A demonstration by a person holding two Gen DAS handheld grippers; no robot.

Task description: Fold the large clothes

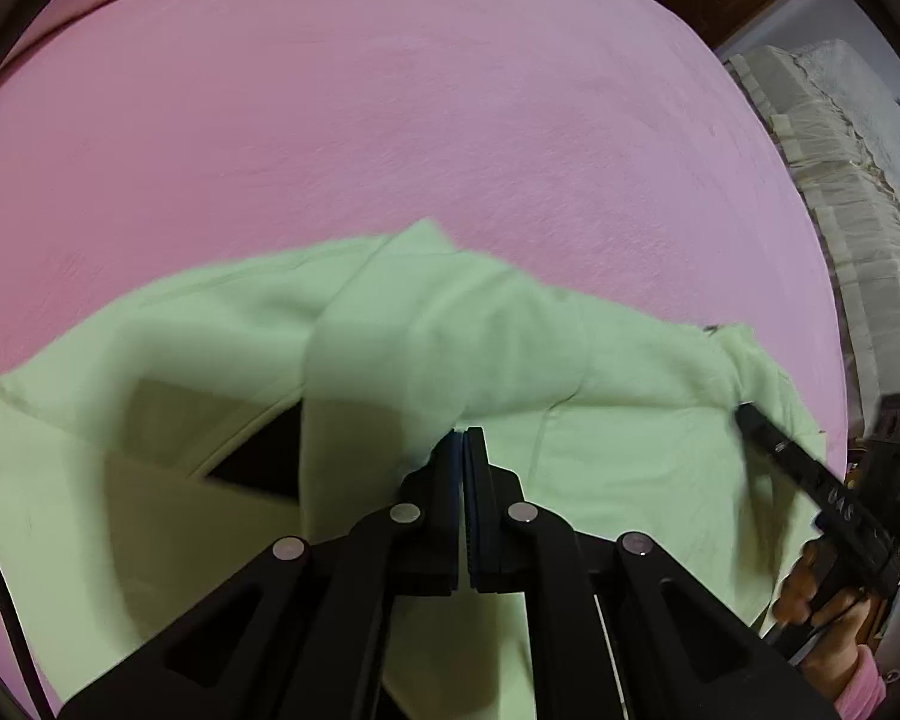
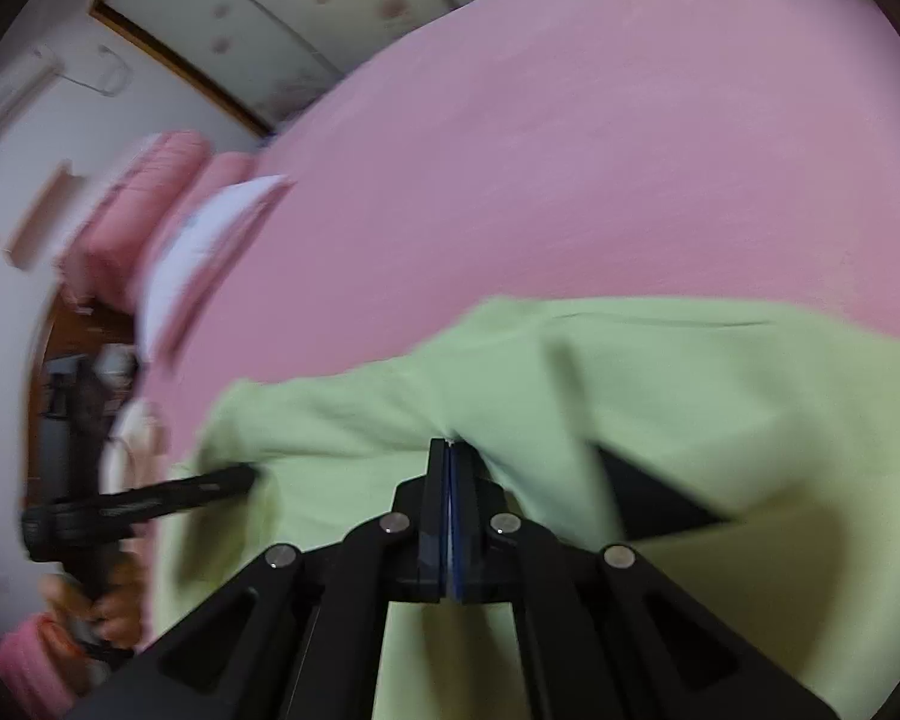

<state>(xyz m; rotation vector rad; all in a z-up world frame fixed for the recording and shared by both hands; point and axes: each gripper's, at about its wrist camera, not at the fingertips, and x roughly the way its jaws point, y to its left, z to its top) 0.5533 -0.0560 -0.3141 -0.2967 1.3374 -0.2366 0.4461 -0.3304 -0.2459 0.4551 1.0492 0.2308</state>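
A large pale green garment (image 1: 510, 348) lies on a pink bed sheet (image 1: 360, 120). My left gripper (image 1: 462, 435) is shut on a fold of the garment and holds it lifted off the sheet. The other gripper shows at the right of the left wrist view (image 1: 744, 411), its tip on the garment's right edge. In the right wrist view my right gripper (image 2: 450, 443) is shut on the green garment (image 2: 690, 372), which drapes away from the jaws. The left gripper (image 2: 249, 474) shows at the left of that view, at the cloth's edge.
The pink sheet (image 2: 570, 150) covers the bed ahead of both grippers. Pink pillows (image 2: 144, 204) and a white cloth (image 2: 210, 240) lie at the bed's head. A cream mattress edge (image 1: 840, 180) runs along the right. A wall and framed panel (image 2: 258, 18) stand behind.
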